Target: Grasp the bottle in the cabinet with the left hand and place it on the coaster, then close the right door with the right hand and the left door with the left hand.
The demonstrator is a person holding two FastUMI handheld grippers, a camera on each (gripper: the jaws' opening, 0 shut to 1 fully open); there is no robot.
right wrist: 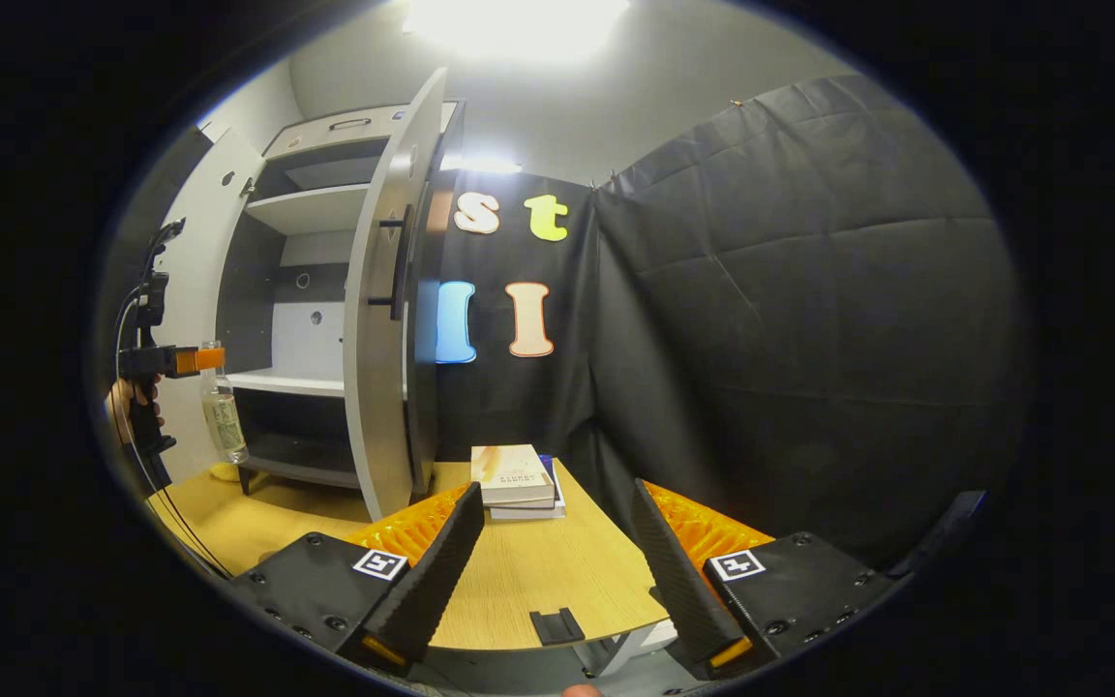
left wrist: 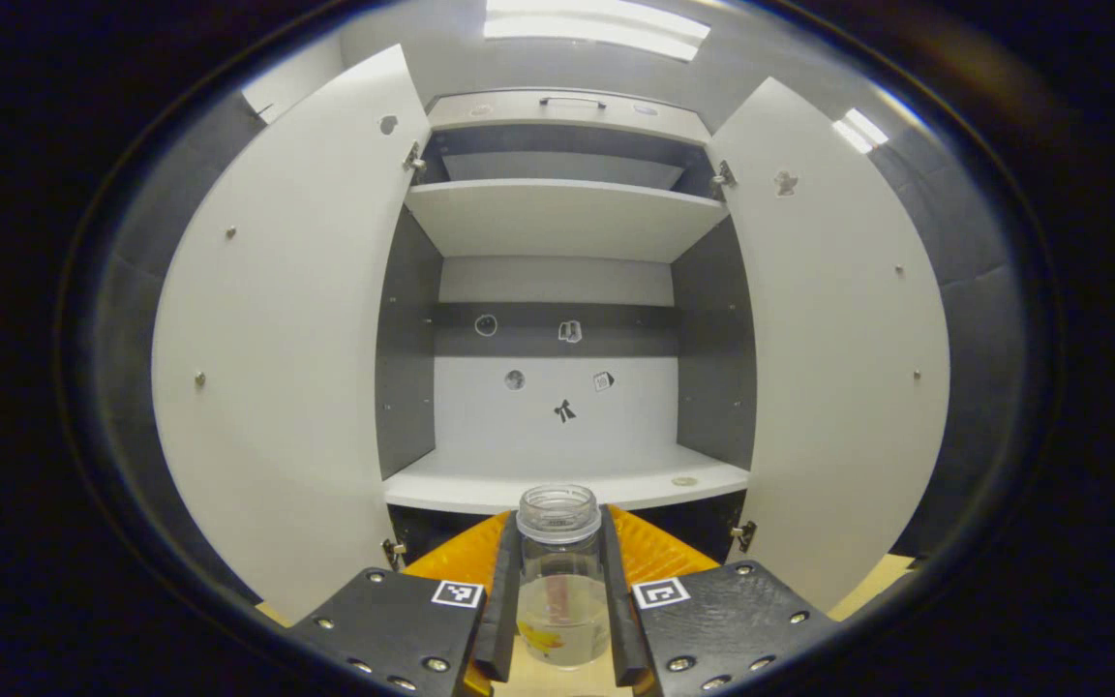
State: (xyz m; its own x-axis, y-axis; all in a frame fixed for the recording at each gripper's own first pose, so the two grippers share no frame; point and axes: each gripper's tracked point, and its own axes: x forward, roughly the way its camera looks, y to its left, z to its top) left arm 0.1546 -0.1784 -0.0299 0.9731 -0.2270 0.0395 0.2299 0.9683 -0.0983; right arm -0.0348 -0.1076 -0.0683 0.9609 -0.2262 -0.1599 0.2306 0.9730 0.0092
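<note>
L gripper [left wrist: 560,600] was clamped on the clear bottle [left wrist: 560,581], both fingers pressing its sides, held upright outside the cabinet [left wrist: 557,484] w/ both doors open, prob. so it could go down onto the coaster. R gripper [right wrist: 553,561] hung open over the table [right wrist: 538,590], empty, near the right door [right wrist: 388,319], ready to shut it.

A: Which colours are seen around the cabinet [left wrist: 557,290]?
B: White doors, grey inner walls. A clear bottle [left wrist: 562,590] is held before it by black, orange-backed tongs [left wrist: 562,620]; a wood-toned counter [right wrist: 538,571] lies below.
</note>
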